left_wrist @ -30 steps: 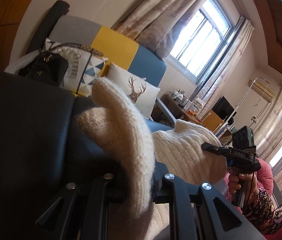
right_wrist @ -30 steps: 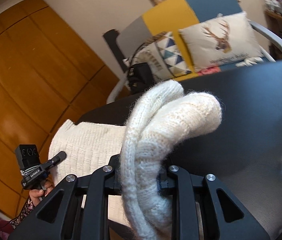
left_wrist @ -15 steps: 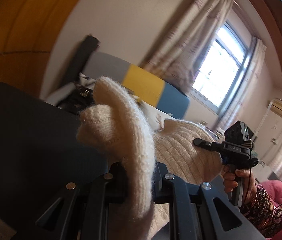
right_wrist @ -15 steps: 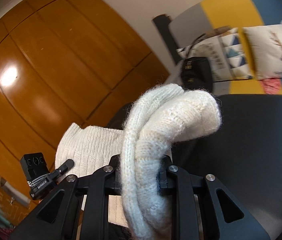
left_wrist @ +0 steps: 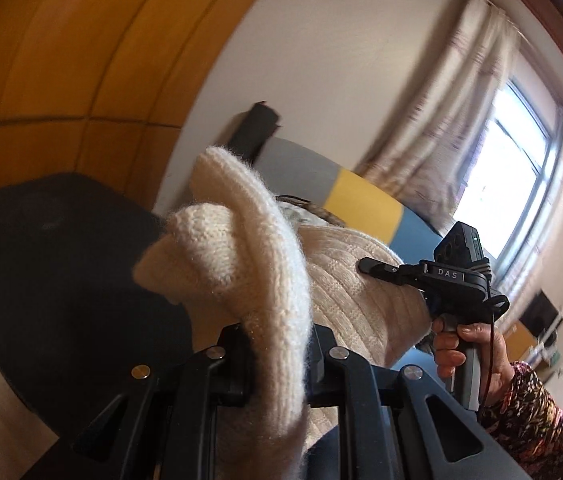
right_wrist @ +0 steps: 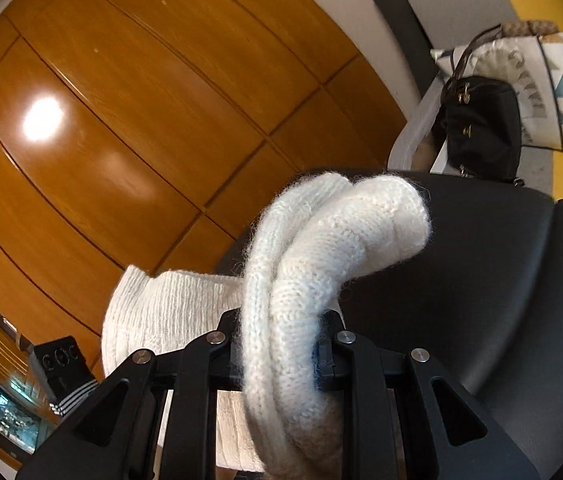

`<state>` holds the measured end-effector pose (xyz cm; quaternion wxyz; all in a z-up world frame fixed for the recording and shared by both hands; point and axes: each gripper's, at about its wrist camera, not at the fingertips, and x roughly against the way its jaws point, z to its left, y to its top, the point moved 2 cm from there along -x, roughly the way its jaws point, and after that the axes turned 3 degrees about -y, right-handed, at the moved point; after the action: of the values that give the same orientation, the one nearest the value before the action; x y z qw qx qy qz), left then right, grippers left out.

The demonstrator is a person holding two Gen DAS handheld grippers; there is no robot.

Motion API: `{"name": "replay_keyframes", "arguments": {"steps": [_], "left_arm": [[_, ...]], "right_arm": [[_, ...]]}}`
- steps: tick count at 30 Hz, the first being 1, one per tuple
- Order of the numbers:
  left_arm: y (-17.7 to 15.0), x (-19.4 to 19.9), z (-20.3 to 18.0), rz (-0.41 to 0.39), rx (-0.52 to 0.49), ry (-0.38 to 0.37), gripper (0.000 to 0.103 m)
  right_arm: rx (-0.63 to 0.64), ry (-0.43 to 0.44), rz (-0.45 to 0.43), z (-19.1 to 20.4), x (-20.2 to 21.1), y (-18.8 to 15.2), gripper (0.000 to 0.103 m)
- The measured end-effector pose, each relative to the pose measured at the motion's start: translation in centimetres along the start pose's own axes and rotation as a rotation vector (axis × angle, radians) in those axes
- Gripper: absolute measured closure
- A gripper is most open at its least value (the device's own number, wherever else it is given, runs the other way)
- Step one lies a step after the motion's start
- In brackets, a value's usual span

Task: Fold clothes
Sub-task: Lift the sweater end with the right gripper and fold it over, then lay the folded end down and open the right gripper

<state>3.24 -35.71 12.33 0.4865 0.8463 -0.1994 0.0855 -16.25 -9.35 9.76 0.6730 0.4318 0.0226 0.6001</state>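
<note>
overhead, left gripper (left_wrist: 277, 354) clamped on cream sweater (left_wrist: 345, 292), right gripper (right_wrist: 281, 354) clamped on its other bunched edge, black tabletop (right_wrist: 501, 280) beneath

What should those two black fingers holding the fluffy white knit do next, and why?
Probably lower it onto the black surface. Both the left gripper and right gripper pinch the cream sweater, held up bunched, not laid flat.

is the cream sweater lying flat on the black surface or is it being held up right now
Held up. The cream sweater is bunched and pinched in the right gripper and the left gripper, its knit draping above the black surface.
</note>
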Motion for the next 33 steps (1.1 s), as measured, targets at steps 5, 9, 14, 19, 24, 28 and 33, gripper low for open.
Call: {"name": "replay_keyframes", "arguments": {"steps": [5,9,14,19,24,28,33], "left_arm": [[-2.5,-3.8,5.4,0.028,0.143,0.06,0.086],[-5.0,-5.5,9.3,0.04,0.233,0.134,0.086],[-8.4,-5.8,14.5,0.052,0.405,0.231,0.085],[-11.4,-6.8,17.4,0.129,0.471,0.346,0.08],[-12.5,-6.2,18.0,0.123,0.49,0.355,0.076],[-12.6,-3.3,17.4,0.075,0.486,0.417,0.075],[-11.2,-2.6,12.3,-0.004,0.271,0.543,0.078]], "right_arm": [[-0.017,-0.079,0.047,-3.1,-4.9,1.4,0.081],[-0.026,-0.142,0.074,-6.0,-7.8,2.2,0.081],[-0.119,-0.218,0.069,-11.8,-9.3,3.0,0.081],[-0.199,-0.311,0.095,-17.1,-11.0,3.3,0.075],[-0.318,-0.344,0.097,-21.0,-10.3,2.6,0.059],[-0.295,-0.414,-0.033,-20.8,-5.7,3.8,0.059],[0.075,-0.381,0.024,-14.3,-5.7,3.9,0.073]]}}
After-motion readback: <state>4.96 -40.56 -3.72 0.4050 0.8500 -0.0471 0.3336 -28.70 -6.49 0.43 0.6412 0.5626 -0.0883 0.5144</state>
